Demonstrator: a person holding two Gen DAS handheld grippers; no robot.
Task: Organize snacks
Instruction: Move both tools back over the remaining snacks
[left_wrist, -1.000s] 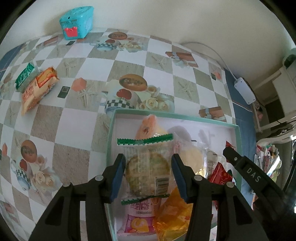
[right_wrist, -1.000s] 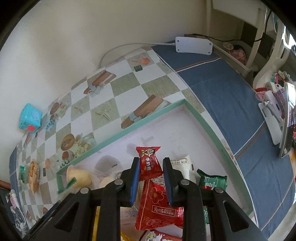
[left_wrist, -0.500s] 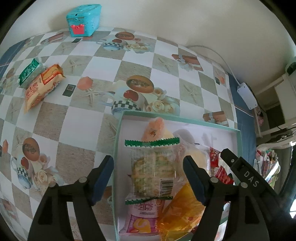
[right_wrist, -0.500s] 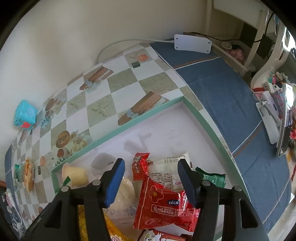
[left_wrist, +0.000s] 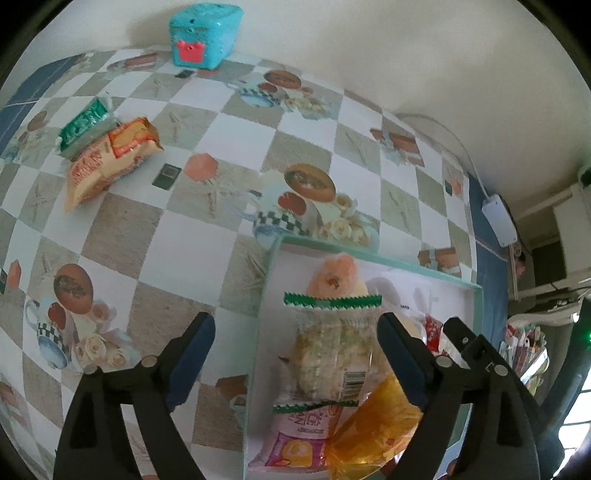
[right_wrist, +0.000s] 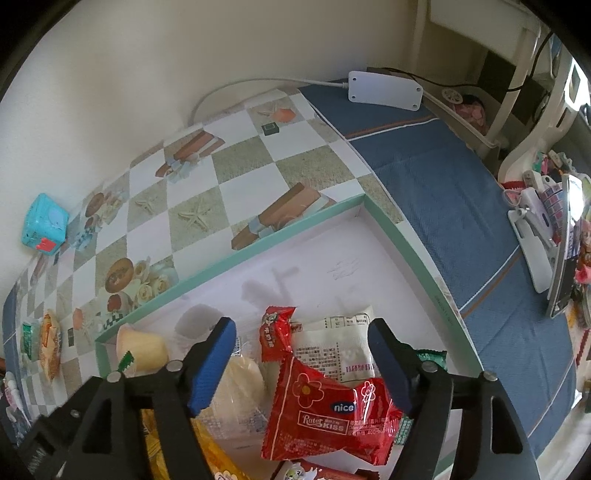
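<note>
Plain cream wall behind a table w/ checkered printed cloth over blue fabric, white power strip & cable at the far edge, white furniture frame to the right, soft daylight.

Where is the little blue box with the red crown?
The blue box sits at the far edge of the checkered tablecloth, against the wall, top left in the left wrist view, beyond the green and orange snack packets.

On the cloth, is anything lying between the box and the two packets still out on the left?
No. In the left wrist view the checked cloth between the box and the orange packet with the green packet holds only printed pictures.
</note>
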